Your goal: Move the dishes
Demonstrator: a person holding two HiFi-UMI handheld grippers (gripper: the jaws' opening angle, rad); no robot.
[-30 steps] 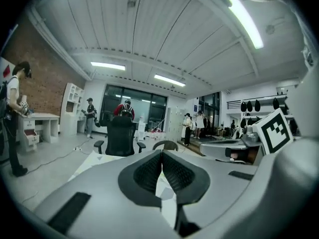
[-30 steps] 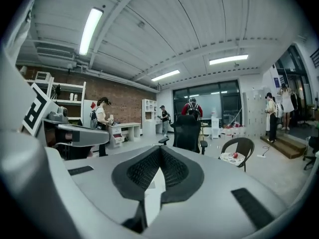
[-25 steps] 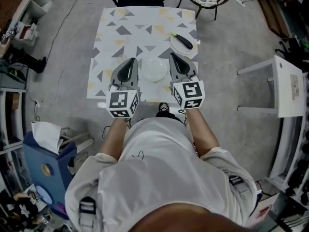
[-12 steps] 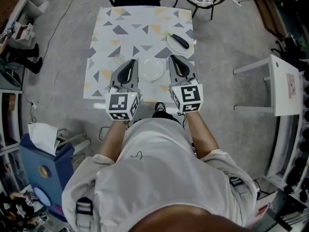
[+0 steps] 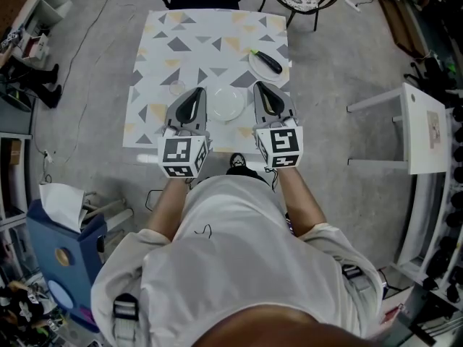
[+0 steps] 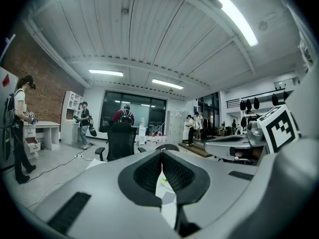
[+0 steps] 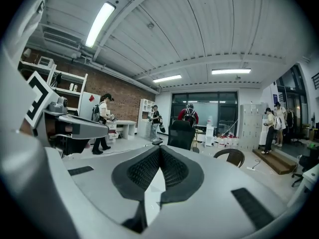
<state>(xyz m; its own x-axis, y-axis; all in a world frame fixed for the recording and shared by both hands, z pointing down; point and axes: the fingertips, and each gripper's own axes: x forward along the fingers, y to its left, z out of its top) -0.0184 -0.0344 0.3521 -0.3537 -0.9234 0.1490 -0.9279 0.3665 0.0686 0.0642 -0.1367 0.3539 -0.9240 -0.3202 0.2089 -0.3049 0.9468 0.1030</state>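
barely anything differs from a second ago: the left gripper and the right gripper flank the empty white plate just as before, and the whole table, with its triangle-patterned cloth, only sits a touch further left in the head view. the plate lies near the table's front edge, between the two grippers and touching neither. a second plate, carrying a dark long thing with a green end, lies at the far right of the cloth. a small clear dish sits just left of the left gripper.

only the head view takes in the dishes and the person's forearms. the gripper views look level across the room instead. the left gripper view shows that claw's jaws pressed together along their length, holding nothing, with a pale strip of cloth visible below the pads. it also catches the right gripper's marker cube at its right edge, and a black office chair beyond the table. the right gripper view shows its own jaws fully closed and empty too, with the left gripper at its left edge, a brick wall behind people standing, and a brown chair to the right.
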